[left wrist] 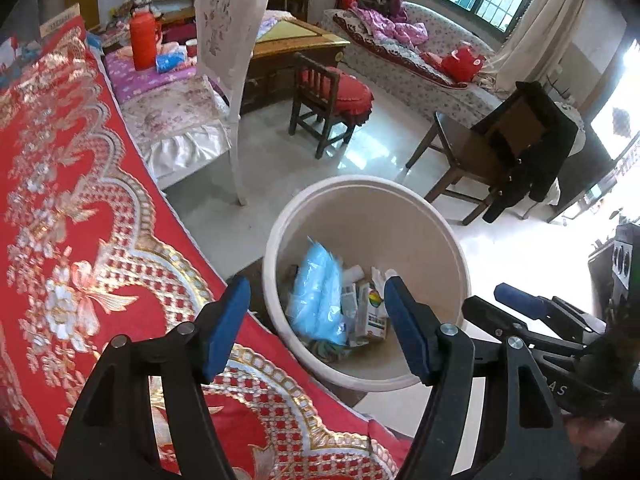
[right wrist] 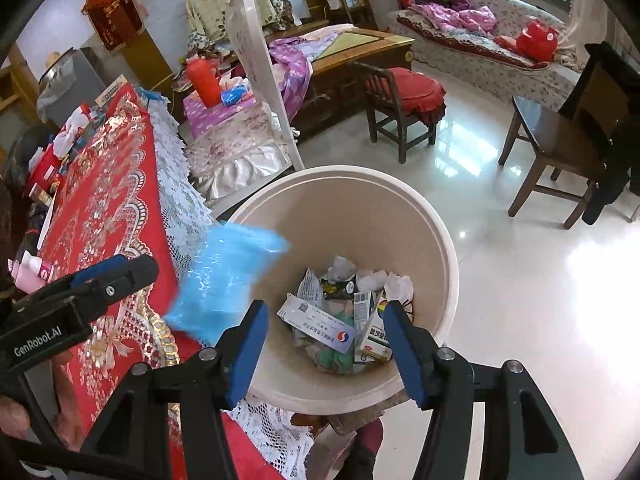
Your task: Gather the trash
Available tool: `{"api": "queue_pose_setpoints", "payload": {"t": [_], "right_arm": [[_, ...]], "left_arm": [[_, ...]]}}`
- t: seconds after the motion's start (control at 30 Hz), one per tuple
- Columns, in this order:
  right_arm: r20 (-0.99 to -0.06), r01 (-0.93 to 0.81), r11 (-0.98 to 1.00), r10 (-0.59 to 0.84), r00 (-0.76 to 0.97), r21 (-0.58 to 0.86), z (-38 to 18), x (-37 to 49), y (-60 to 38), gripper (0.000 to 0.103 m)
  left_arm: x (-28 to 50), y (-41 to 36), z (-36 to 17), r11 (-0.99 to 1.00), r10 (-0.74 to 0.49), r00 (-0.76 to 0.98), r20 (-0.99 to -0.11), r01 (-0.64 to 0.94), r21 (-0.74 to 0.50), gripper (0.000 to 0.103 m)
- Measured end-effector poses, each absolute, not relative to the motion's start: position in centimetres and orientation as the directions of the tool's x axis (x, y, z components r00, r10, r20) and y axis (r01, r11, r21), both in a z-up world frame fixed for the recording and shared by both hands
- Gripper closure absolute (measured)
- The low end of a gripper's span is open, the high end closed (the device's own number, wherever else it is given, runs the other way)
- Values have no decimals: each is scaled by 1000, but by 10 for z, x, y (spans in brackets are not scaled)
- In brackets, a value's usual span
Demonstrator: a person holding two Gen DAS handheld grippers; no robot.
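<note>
A cream round bin point(left wrist: 436, 216) stands on the floor beside the red-clothed table point(left wrist: 72, 216). It holds boxes, paper wads and wrappers point(right wrist: 340, 320). A blue plastic bag point(left wrist: 316, 300) is blurred in mid-air over the bin's near side; in the right wrist view it point(right wrist: 228, 280) hangs over the bin rim point(right wrist: 448, 248). My left gripper point(left wrist: 316, 328) is open and empty above the bin. My right gripper point(right wrist: 324, 348) is open and empty over the bin too; it shows at the right edge in the left wrist view point(left wrist: 520, 300).
The table's far end carries small boxes and tissues point(right wrist: 68, 140). A white chair point(left wrist: 224, 80) stands by the table. A small wooden chair with a red cushion point(left wrist: 328, 96), a dark chair with a black coat point(left wrist: 516, 148) and a sofa point(left wrist: 420, 52) stand across the tiled floor.
</note>
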State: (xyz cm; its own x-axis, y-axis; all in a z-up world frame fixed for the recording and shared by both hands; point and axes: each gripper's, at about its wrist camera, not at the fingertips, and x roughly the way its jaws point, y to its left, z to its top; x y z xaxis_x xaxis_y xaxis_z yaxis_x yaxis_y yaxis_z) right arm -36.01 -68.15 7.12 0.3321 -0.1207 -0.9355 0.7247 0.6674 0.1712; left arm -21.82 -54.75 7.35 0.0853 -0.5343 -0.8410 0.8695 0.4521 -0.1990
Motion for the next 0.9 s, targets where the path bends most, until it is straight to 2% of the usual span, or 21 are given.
{"api": "queue_pose_setpoints", "payload": {"t": [0.3,0.47,0.63,0.9], "right_arm": [[-911,708,692,-191,366,139,99,-353,-657,45],[-886,704,697,-235,400,134,121,-349,-643,45],[-848,701,705,-302,435,108,150,-347,-625,37],[-784,704,708,-406,469,56,192,-349,-596,32]], "left_arm": [[-216,-525,108,496,-550,235,-801,864,-87,34],[-215,-507,126,494,-578,255,-775,865,-84,34],[-214,-488,142,500,-605,285,-744,863,-77,34],[-224,-463,161,499,-657,333,-677,865,-59,34]]}}
